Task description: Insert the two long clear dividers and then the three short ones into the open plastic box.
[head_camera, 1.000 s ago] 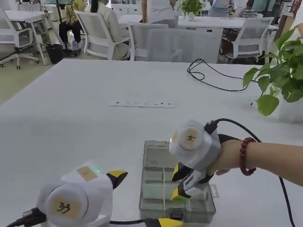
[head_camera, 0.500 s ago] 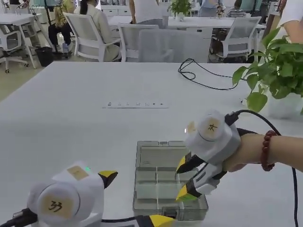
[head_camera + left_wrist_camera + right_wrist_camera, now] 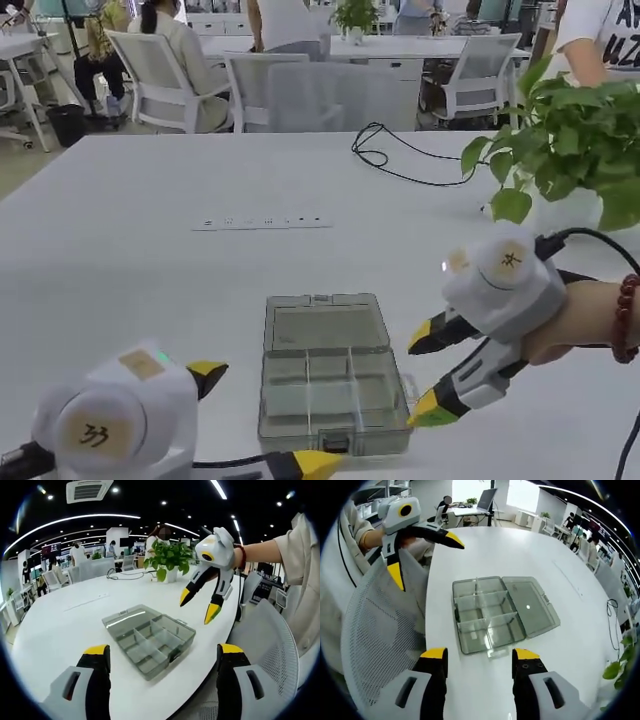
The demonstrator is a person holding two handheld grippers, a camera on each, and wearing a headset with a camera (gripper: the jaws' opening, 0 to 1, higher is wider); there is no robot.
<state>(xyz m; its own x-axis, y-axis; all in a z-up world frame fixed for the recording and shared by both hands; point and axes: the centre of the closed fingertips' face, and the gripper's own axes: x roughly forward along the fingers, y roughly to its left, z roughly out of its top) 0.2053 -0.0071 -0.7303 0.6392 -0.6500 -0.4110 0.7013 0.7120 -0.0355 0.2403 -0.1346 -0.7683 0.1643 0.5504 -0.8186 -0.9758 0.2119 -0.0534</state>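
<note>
The open clear plastic box [image 3: 335,395] lies on the white table, its lid [image 3: 325,325] folded back flat. Clear dividers [image 3: 487,612] stand inside it and split it into several compartments. My right gripper [image 3: 425,380] hovers just right of the box, open and empty; its jaws [image 3: 480,655] point at the box's side, where a small clear piece [image 3: 499,652] lies against the wall. At the bottom left my left gripper [image 3: 260,418] is open and empty too, near the box's front corner. From the left gripper [image 3: 162,652] I see the box [image 3: 150,637] and the right gripper [image 3: 200,600] beyond it.
A potted plant [image 3: 570,140] stands at the table's right edge. A black cable [image 3: 400,160] loops at the back, and a flat socket strip [image 3: 262,222] is set into the tabletop. Chairs [image 3: 165,80] and people are beyond the far edge.
My right gripper has drawn back from above the box's compartments to its right side, still open. The head camera has shifted. The left gripper has barely moved.
</note>
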